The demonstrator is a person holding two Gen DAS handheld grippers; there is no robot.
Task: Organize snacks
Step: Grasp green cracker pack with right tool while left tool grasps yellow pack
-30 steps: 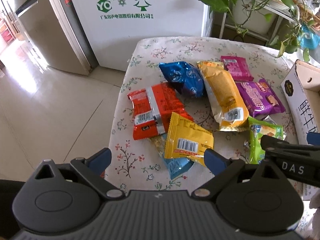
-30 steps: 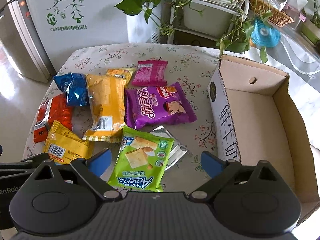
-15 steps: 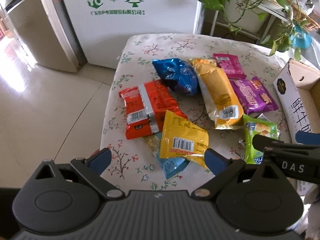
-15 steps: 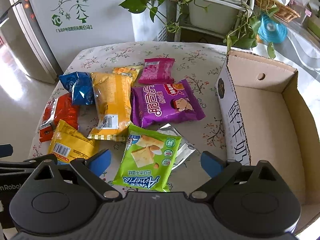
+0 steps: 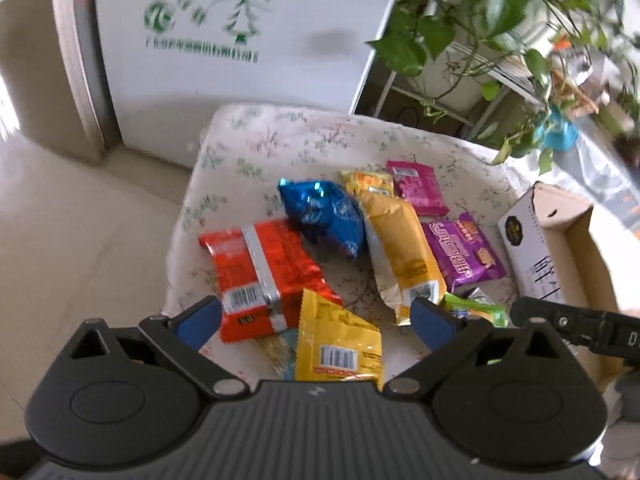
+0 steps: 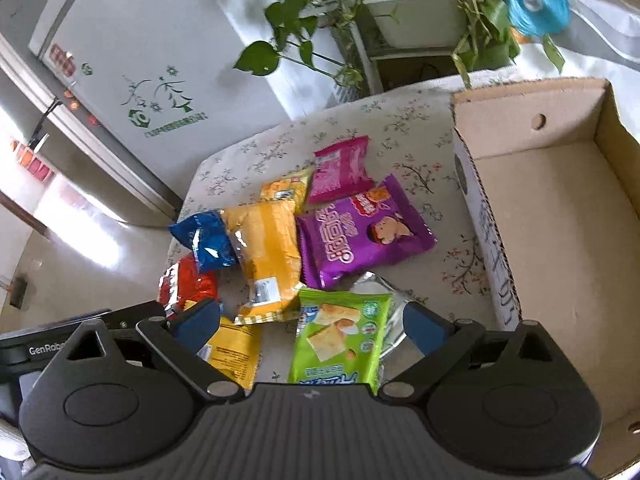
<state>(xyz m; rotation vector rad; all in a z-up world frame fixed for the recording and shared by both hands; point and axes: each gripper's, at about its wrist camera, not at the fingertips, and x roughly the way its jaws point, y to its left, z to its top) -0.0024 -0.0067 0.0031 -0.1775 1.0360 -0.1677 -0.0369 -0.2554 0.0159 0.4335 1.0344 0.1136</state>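
Several snack packets lie on a floral-cloth table (image 5: 280, 148). In the left wrist view I see a red packet (image 5: 260, 276), a blue one (image 5: 324, 212), a long orange one (image 5: 400, 244), a yellow one (image 5: 340, 348), a pink one (image 5: 418, 186) and a purple one (image 5: 460, 252). My left gripper (image 5: 316, 316) is open above the yellow and red packets. In the right wrist view my right gripper (image 6: 310, 320) is open above a green cracker packet (image 6: 340, 336), which lies on a silver packet (image 6: 388, 312). An open cardboard box (image 6: 560, 240) stands on the right, with nothing in it.
A white cabinet with a tree logo (image 5: 240, 40) stands behind the table, a fridge (image 6: 60, 120) to the left. Potted plants on a rack (image 6: 400, 8) are behind the box. The tiled floor (image 5: 60, 240) lies beyond the table's left edge.
Both grippers have moved forward and lower over the snacks, and the right one has tilted left. The packets now sit between the fingers. Nothing has been taken hold of.
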